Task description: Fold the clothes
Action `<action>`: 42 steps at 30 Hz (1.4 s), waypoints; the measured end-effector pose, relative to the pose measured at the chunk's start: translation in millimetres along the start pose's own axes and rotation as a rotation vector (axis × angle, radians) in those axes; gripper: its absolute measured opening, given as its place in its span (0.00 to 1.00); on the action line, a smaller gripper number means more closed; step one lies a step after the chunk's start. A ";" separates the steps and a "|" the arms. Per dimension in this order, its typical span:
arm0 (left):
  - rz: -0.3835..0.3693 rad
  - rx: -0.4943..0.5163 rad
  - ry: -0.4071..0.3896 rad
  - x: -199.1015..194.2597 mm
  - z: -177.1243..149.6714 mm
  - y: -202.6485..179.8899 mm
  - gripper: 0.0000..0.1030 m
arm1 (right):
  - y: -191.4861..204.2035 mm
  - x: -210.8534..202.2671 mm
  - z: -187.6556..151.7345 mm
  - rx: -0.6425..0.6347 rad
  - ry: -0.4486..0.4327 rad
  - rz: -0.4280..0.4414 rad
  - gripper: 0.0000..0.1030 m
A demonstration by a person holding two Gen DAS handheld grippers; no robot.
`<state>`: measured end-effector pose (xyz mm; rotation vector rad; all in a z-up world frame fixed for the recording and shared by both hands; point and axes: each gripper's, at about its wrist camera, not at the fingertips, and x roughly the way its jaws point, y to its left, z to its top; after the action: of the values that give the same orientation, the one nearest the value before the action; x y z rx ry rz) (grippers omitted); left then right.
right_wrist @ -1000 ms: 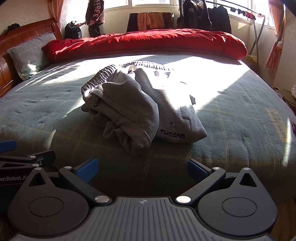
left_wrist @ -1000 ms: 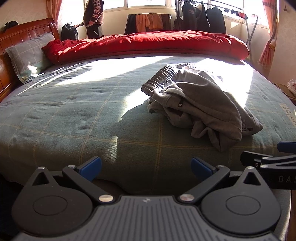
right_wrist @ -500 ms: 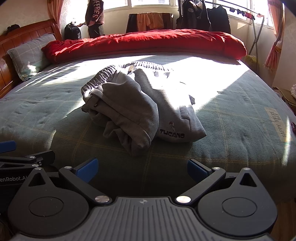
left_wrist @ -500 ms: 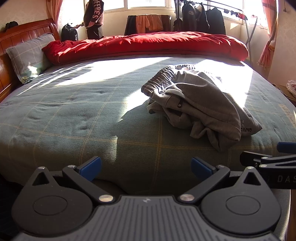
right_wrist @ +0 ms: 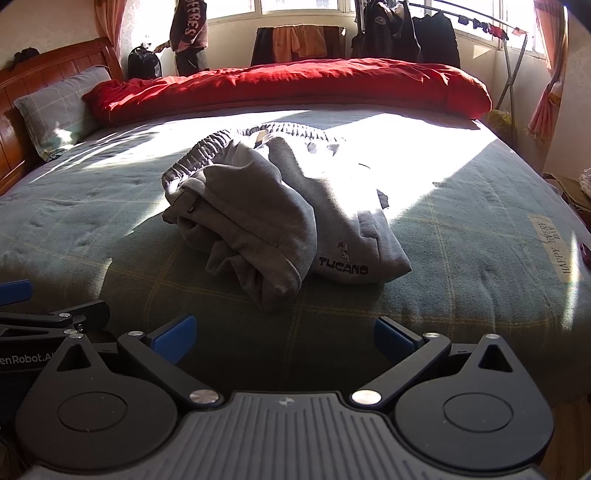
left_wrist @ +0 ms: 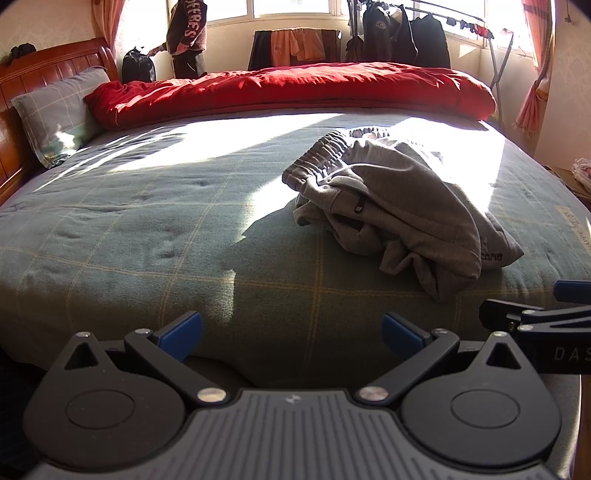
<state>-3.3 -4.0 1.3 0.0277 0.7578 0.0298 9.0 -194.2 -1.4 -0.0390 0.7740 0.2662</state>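
Grey sweatpants (left_wrist: 399,206) (right_wrist: 273,214) lie crumpled in a heap on the green checked bed cover (left_wrist: 166,229) (right_wrist: 480,236), with the ribbed waistband toward the far side and a "TUCANO" print on one leg. My left gripper (left_wrist: 291,330) is open at the bed's near edge, well short of the pants and to their left. My right gripper (right_wrist: 282,332) is also open, just short of the heap's near end. Neither holds anything. The right gripper's finger shows at the right edge of the left wrist view.
A red duvet (left_wrist: 295,86) is bunched along the far side of the bed. A checked pillow (left_wrist: 59,114) leans on the wooden headboard (left_wrist: 33,74) at left. A person (left_wrist: 186,37) stands by the window. A clothes rack (left_wrist: 406,33) with dark jackets is behind.
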 end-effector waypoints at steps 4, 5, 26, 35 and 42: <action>0.002 0.002 -0.001 -0.3 -0.4 0.0 1.00 | -0.2 -0.1 -0.1 0.002 0.001 0.003 1.00; 0.002 0.002 -0.001 -0.4 -0.4 0.1 1.00 | -0.2 0.2 -0.2 0.000 0.002 0.004 1.00; 0.003 0.016 0.032 16.3 7.2 -7.9 1.00 | -6.4 16.5 5.2 -0.008 0.042 0.001 1.00; 0.011 0.014 0.068 37.5 18.6 -12.0 1.00 | -17.7 35.5 16.0 0.009 0.069 0.013 1.00; 0.018 0.000 0.088 55.8 30.1 -6.7 1.00 | -24.4 49.4 27.9 0.021 0.071 0.048 1.00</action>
<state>58.0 -9.1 -15.4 0.0336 0.8456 0.0480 68.0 -203.1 -17.3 -0.0107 0.8489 0.3033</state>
